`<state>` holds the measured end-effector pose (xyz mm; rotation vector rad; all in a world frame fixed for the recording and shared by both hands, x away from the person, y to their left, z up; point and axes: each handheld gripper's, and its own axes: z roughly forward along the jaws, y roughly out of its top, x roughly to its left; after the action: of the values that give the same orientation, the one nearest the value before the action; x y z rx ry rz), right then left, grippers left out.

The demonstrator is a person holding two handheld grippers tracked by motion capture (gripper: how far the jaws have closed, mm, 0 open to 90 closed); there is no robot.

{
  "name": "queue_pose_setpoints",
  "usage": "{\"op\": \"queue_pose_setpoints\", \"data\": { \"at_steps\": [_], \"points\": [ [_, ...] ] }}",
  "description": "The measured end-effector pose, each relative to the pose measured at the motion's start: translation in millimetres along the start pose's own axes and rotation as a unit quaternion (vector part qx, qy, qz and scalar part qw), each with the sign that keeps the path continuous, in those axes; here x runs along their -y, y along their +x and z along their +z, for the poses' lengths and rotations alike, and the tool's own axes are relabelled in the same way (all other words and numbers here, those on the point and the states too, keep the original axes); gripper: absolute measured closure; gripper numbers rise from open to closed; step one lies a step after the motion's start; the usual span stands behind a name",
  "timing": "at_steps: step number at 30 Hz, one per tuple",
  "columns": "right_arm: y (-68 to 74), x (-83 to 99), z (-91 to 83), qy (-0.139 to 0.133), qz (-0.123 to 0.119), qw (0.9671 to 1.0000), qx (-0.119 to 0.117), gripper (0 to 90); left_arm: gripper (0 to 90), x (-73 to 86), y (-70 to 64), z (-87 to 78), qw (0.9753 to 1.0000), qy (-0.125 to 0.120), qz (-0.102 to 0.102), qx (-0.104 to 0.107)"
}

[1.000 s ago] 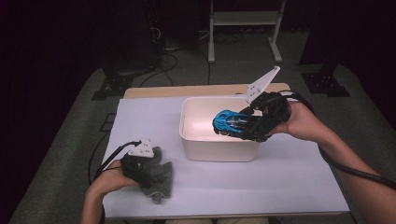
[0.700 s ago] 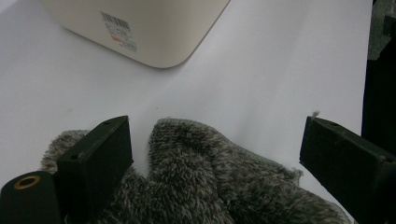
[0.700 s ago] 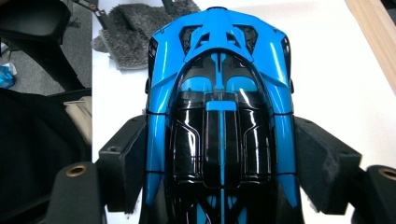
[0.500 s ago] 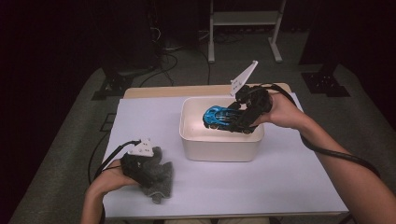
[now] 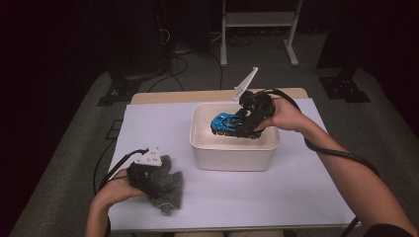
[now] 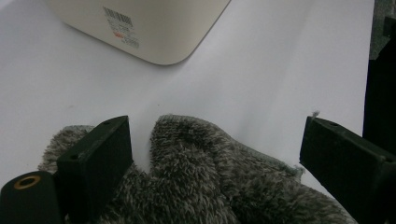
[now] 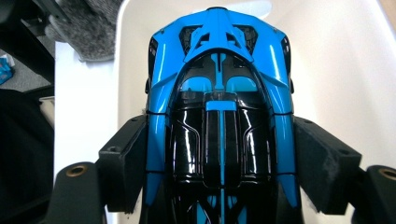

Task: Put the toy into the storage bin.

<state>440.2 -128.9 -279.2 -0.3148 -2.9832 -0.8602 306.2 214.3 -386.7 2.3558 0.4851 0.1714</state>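
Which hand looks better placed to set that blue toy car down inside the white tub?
The right. The right gripper is clamped on the blue car over the white tub. The left gripper rests open on the grey cloth.

table (image 5: 296, 197): white-covered | on it: cream tub (image 5: 234, 153) mid-right; grey fuzzy cloth (image 5: 168, 190) front-left

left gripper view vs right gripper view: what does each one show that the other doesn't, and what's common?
Left gripper view alone: the left gripper with jaws spread wide over the grey cloth, and a barcode label on the tub's outer wall. Right gripper view alone: the right gripper clamped on the sides of the blue toy car, held over the tub's inside. Both share the cream tub, the grey cloth and the white table cover.
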Motion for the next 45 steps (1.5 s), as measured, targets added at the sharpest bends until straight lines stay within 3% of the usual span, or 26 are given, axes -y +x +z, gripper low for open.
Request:
{"op": "queue_pose_setpoints", "data": {
  "at_steps": [5,18,45],
  "points": [
    [-11.3,-0.1,15.0,0.012,0.008,0.9999,-0.007,25.2,8.8,2.6,-0.3,-1.7,1.0000,-0.002,-0.002,0.000],
    [-23.3,-0.1,46.8,0.039,0.019,0.9987,-0.028,25.2,8.8,3.3,-2.9,-2.1,1.0000,-0.002,-0.002,0.000],
    [-30.9,3.0,89.1,0.084,0.036,0.9947,-0.048,25.2,8.8,3.2,-2.5,-4.4,1.0000,-0.005,0.001,-0.003]
  ]
}}
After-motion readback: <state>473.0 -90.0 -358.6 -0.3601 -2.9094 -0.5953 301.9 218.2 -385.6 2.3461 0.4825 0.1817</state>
